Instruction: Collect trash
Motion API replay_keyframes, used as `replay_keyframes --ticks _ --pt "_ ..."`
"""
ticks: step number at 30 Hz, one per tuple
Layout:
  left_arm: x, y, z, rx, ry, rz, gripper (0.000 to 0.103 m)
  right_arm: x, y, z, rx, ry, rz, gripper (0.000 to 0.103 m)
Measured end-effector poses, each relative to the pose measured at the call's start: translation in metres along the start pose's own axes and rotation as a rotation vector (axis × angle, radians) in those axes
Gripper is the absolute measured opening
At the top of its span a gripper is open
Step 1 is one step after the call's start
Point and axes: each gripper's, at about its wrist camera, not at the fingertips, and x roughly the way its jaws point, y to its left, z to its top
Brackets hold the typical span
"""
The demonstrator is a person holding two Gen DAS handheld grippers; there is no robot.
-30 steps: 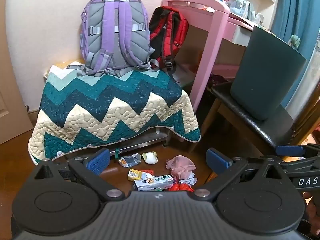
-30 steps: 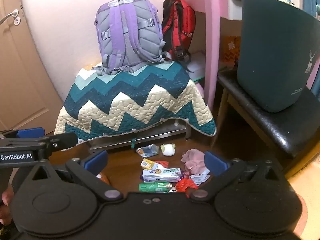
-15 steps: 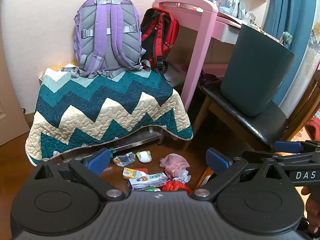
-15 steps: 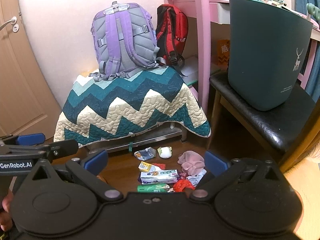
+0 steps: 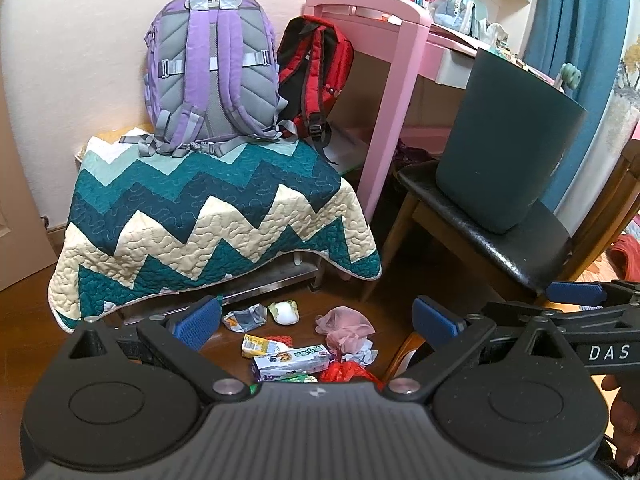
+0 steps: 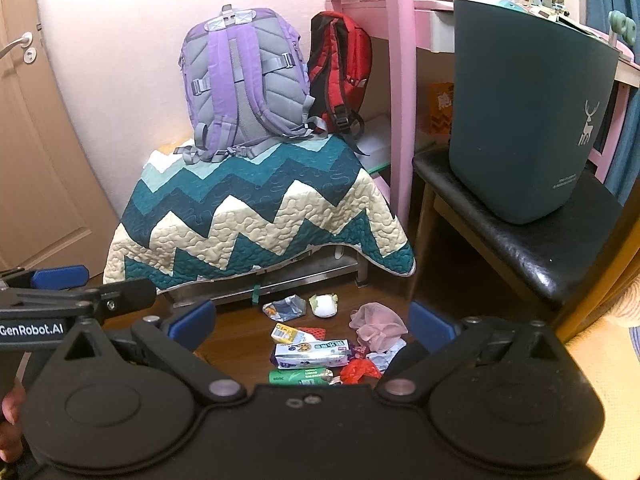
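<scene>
A pile of trash lies on the wooden floor in front of the quilt-covered bench: a white snack box [image 5: 291, 361] [image 6: 312, 353], a yellow carton [image 5: 258, 347] [image 6: 287, 335], a crumpled silver wrapper [image 5: 245, 317] [image 6: 285, 307], a white ball [image 5: 284, 312] [image 6: 324, 305], a pink net [image 5: 345, 325] [image 6: 378, 326], a red wrapper [image 5: 346, 372] [image 6: 360, 370] and a green packet [image 6: 298, 376]. A dark green bin [image 5: 506, 140] [image 6: 524, 116] stands on a black chair seat. My left gripper [image 5: 316, 322] and right gripper [image 6: 312, 320] are both open and empty, held above the pile.
A purple backpack [image 5: 212, 72] and a red backpack [image 5: 316, 76] sit on the chevron quilt [image 5: 208, 216]. A pink desk [image 5: 384, 80] stands behind the black chair [image 5: 488, 232]. A door [image 6: 32, 140] is at the left.
Both grippers have pulled back and up a little, so the room looks smaller and the bin shows more fully. Both stay open. The trash has not moved.
</scene>
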Motion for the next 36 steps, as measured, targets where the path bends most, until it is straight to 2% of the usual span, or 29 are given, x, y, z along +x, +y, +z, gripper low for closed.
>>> replay_keyframes --ticks 36 --pt "0.016 0.012 -0.001 -0.022 0.029 -0.005 0.103 0.018 -0.002 0.002 0.009 0.044 0.009 0.102"
